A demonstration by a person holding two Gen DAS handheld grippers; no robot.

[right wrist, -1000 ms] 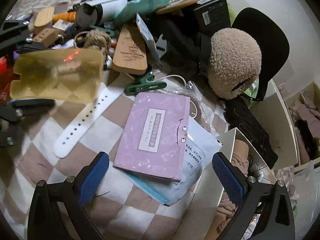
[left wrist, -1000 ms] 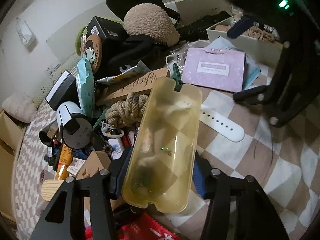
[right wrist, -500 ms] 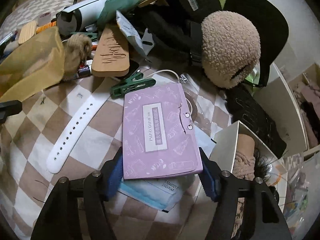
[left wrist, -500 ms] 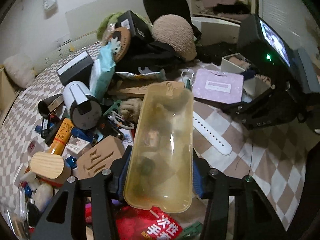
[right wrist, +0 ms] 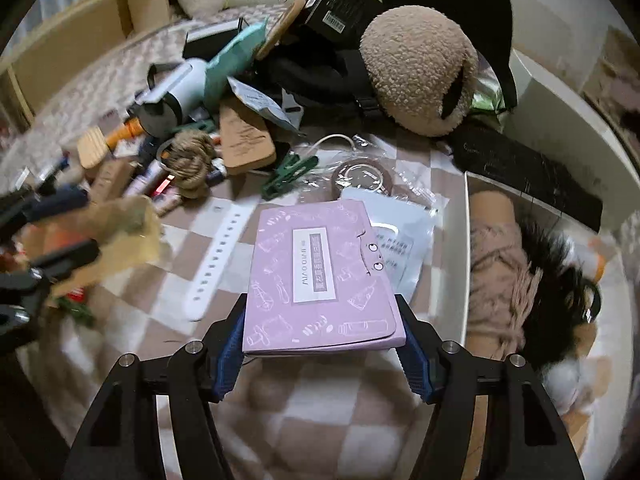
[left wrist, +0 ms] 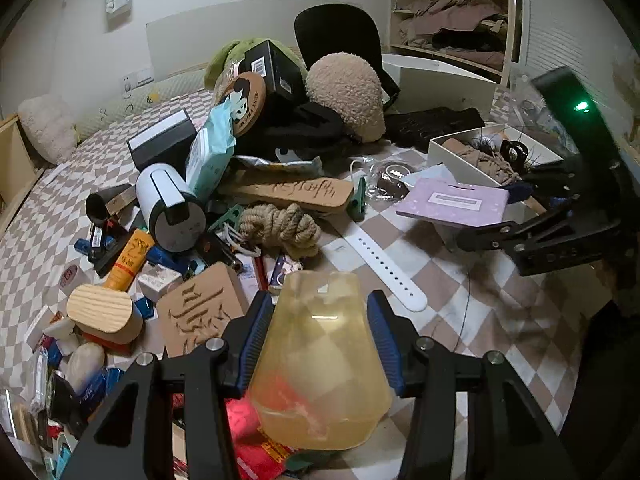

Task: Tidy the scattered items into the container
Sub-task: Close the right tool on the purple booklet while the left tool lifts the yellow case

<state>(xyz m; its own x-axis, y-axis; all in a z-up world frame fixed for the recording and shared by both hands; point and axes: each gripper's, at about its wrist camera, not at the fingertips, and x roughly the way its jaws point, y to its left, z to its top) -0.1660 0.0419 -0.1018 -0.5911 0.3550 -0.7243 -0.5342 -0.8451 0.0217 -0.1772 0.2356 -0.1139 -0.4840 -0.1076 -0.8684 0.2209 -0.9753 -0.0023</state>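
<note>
the left hand-held gripper is clamped on a yellowish clear case, its blue pads pressed to both long sides; the case hangs clear of the checked bed cover, over the near edge of the clutter. in the right wrist view this gripper and case show blurred at the left edge.

the right hand-held gripper has just been closing and now grips a lilac booklet by its near end, pads against both edges. the booklet is lifted and tilted, its far end over a pale blue packet that lies on the cover. in the left wrist view the booklet hangs just in front of the white box.

the white box stands at the right, just beside the booklet, with beige knitwear and something black and furry inside.

on the cover between the two grippers lies a white strap. beyond it sit a rope knot, a green clip, a wooden board, a white cylinder and a fuzzy beige hat.
</note>
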